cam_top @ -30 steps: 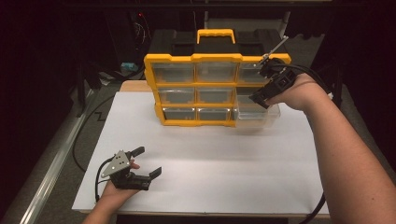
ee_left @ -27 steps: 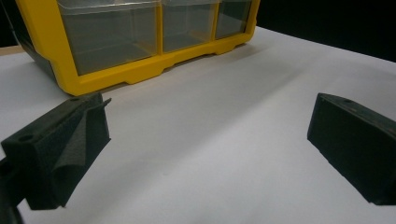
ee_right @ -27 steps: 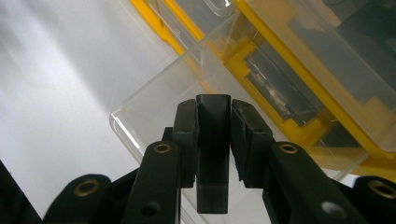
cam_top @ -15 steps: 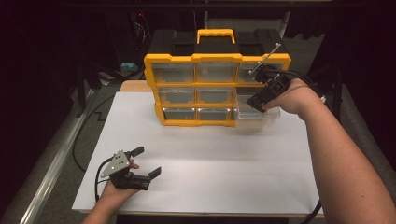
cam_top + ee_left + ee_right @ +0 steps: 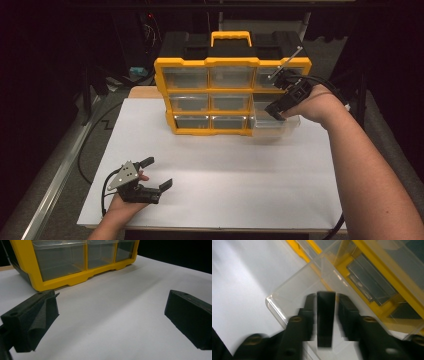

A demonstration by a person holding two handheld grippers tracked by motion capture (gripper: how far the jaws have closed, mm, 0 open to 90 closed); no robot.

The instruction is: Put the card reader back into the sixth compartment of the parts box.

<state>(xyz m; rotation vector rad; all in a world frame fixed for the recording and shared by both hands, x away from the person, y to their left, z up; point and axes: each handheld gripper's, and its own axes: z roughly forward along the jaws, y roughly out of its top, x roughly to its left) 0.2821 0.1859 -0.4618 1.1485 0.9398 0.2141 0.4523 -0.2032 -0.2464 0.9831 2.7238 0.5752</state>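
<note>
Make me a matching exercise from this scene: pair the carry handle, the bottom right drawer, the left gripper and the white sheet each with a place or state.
Things:
1. carry handle
2. bottom right drawer
3. left gripper
4. white sheet

Places or states:
A. clear, pulled out of the storage box
B. lying flat under the storage box
C. yellow, on top of the storage box
D. jaws open, nothing between them

Pairs: 1-C, 2-A, 3-D, 4-B

White table (image 5: 210, 165), dark room
</note>
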